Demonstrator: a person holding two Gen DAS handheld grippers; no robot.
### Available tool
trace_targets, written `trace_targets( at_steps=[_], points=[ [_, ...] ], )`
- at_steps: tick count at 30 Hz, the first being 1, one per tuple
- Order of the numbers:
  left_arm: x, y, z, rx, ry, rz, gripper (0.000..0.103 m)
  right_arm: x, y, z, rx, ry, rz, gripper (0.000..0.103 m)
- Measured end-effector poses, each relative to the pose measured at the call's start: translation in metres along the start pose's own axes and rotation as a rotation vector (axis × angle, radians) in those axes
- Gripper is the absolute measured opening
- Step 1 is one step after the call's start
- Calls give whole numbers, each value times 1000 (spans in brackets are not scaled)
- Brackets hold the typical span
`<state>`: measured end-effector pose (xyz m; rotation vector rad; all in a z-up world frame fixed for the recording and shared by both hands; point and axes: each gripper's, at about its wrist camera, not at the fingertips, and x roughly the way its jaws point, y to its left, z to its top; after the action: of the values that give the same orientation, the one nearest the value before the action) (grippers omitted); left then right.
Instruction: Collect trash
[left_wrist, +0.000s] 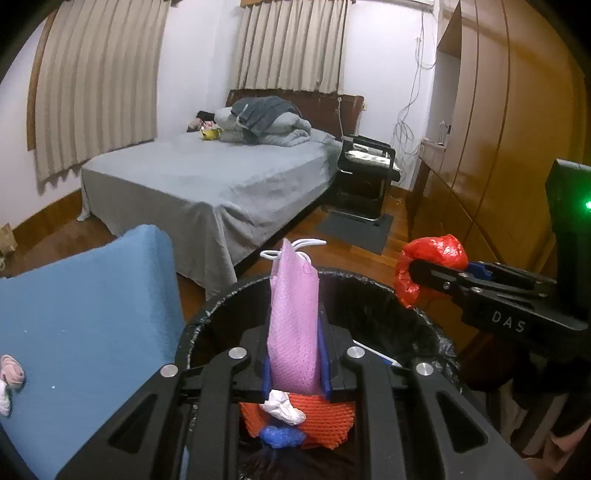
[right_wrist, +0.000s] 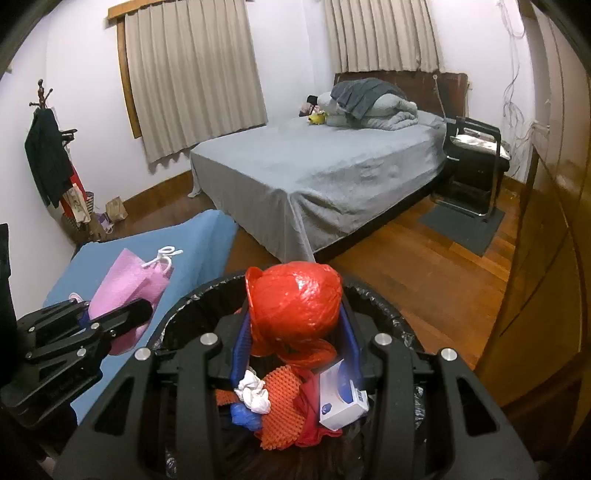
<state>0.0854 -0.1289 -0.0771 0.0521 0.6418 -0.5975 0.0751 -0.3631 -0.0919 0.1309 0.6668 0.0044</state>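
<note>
Pink mesh foam pouch (left_wrist: 293, 321) sits clamped in our left gripper (left_wrist: 293, 354) above the black-lined round bin (left_wrist: 373, 291). Our right gripper (right_wrist: 295, 332) pinches a crumpled red plastic bag (right_wrist: 295, 299) over that bin.

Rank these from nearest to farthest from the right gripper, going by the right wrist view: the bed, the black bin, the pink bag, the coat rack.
1. black bin, directly beneath the right gripper
2. pink bag, left, in the left gripper
3. bed, ahead across the floor
4. coat rack, far left wall; close to the bed's range
</note>
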Motion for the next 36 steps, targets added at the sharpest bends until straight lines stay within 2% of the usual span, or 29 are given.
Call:
trace_targets(
  at_steps=[2,3,4,6,9,11,14,18,23,36],
  points=[
    [4,1,1,-1,17,-9,22,5,-1,-1,3,10,-6,45],
    [6,2,0,-4,22,-17,29,8,-2,-1,3,15,-12,49],
    [7,4,0,-7,30,-26,34,11,-3,-2,5,17,-24,58],
    [7,7,-2,-11,33,-26,53,14,-7,-3,11,21,-34,65],
    [4,11,-3,-19,27,-14,64,13,-10,-5,16,17,-53,76],
    [1,16,-4,-26,20,5,69,10,-11,-6,15,5,-64,87],
    [-6,25,-5,-37,5,48,80,6,-11,-5,18,-12,-76,94],
    [-22,38,-4,-44,-28,119,90,0,-7,-2,25,-22,-62,96],
    [-48,59,-6,-79,-71,200,97,-8,10,2,21,-42,-42,97],
    [-95,117,-28,-188,-100,368,97,5,88,7,-51,-29,66,98]
  ],
)
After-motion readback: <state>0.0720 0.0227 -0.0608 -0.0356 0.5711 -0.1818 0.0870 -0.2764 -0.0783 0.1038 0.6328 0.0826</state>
